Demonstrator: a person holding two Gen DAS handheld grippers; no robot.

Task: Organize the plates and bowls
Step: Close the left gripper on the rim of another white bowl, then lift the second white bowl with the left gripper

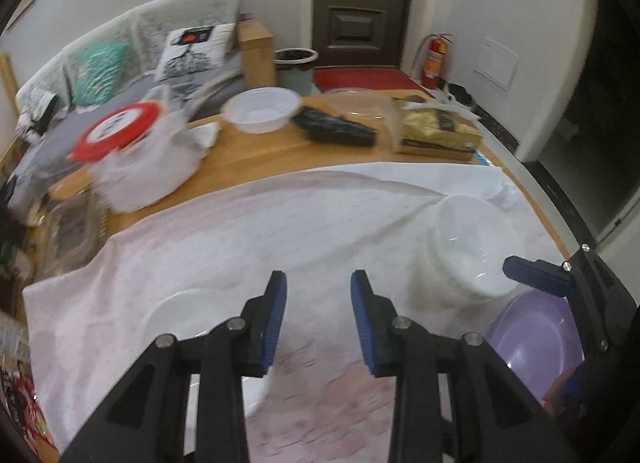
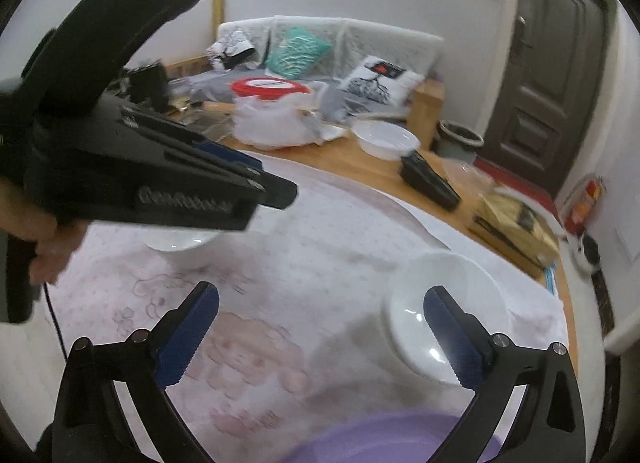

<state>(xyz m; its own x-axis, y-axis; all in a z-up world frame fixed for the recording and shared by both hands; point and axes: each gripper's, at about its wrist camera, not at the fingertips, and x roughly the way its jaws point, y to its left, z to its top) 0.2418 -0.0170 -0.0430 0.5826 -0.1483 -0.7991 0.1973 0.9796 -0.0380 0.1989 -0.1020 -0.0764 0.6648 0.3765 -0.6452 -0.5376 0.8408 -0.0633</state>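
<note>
A white bowl (image 1: 468,247) (image 2: 444,303) sits on the white printed cloth (image 1: 280,223) at the right. A purple plate (image 1: 532,335) (image 2: 380,443) lies just in front of it. A white plate (image 1: 188,315) (image 2: 180,241) lies at the left, partly hidden by my left gripper. My left gripper (image 1: 319,319) is open and empty, above the cloth beside the white plate. My right gripper (image 2: 320,335) is wide open and empty above the purple plate, its right finger over the white bowl. One right fingertip (image 1: 532,273) shows in the left wrist view.
At the table's far side stand a red-lidded tub in a plastic bag (image 1: 128,159), a white plastic bowl (image 1: 262,109), a black brush (image 1: 336,127), a clear container (image 1: 360,101) and a gold tissue pack (image 1: 438,131). A sofa and a door lie beyond.
</note>
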